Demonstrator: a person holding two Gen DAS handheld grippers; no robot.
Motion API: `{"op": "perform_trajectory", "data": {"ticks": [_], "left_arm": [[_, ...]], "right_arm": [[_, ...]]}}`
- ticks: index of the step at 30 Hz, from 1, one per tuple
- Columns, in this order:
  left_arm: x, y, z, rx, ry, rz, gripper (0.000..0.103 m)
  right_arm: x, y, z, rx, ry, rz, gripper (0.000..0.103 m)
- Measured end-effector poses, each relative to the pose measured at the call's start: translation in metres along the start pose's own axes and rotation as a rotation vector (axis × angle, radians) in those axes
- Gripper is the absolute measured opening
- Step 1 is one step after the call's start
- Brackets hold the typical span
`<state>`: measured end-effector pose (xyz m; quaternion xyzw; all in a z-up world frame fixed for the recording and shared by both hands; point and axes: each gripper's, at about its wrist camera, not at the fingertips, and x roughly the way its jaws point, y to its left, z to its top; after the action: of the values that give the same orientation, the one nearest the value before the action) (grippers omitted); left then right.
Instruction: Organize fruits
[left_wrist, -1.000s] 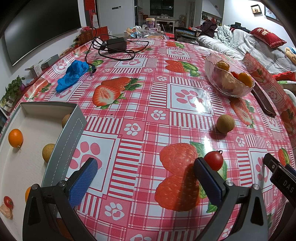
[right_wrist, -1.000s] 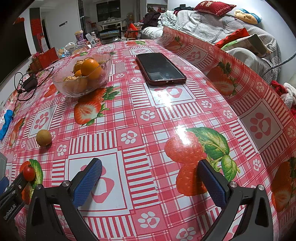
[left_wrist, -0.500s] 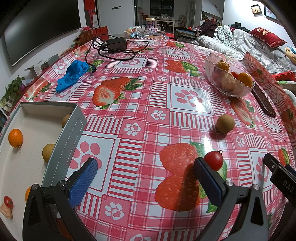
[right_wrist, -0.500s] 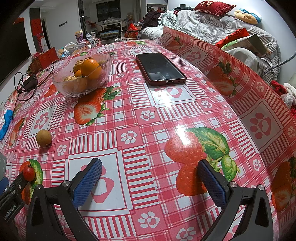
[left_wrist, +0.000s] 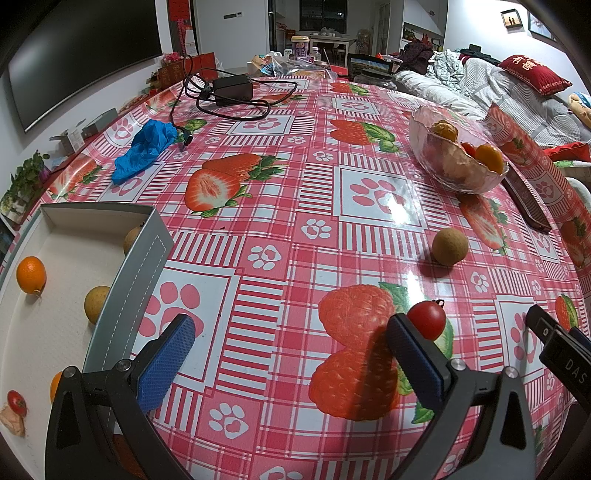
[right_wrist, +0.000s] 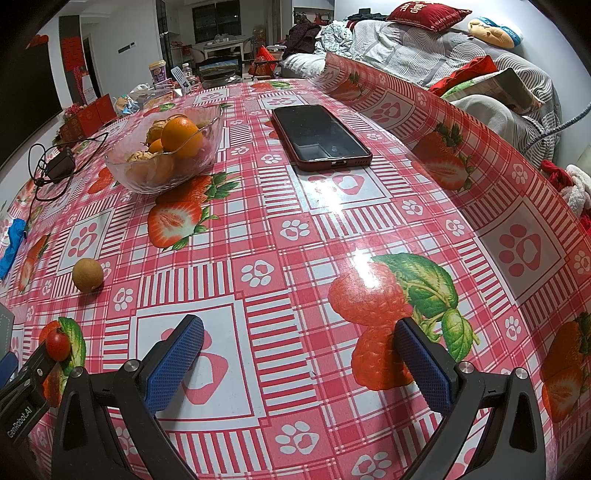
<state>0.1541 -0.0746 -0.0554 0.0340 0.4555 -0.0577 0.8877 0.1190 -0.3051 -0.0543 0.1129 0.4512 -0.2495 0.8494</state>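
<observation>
My left gripper (left_wrist: 288, 354) is open and empty over the tablecloth. A red cherry tomato (left_wrist: 426, 319) lies just beyond its right fingertip; it also shows in the right wrist view (right_wrist: 58, 343). A brown round fruit (left_wrist: 449, 246) lies farther right, also seen in the right wrist view (right_wrist: 87, 275). A grey tray (left_wrist: 144, 258) at left holds an orange (left_wrist: 31, 274), brown fruits (left_wrist: 96, 304) and a small tomato (left_wrist: 16, 402). A glass bowl (right_wrist: 162, 181) holds oranges and other fruit. My right gripper (right_wrist: 299, 350) is open and empty.
A phone in a red case (right_wrist: 319, 136) lies beyond my right gripper. A blue cloth (left_wrist: 146, 149) and a black charger with cable (left_wrist: 232, 90) lie at the far left of the table. The tablecloth edge curls up at right (right_wrist: 461, 122).
</observation>
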Motion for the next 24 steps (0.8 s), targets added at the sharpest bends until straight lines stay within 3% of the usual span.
{"op": "perform_trajectory", "data": {"ticks": [24], "left_arm": [[-0.0001,-0.0003,0.0002,0.000,0.000,0.001,0.103]], "right_arm": [[0.0002,0.0008,0.0023,-0.028,0.023,0.024,0.103]]}}
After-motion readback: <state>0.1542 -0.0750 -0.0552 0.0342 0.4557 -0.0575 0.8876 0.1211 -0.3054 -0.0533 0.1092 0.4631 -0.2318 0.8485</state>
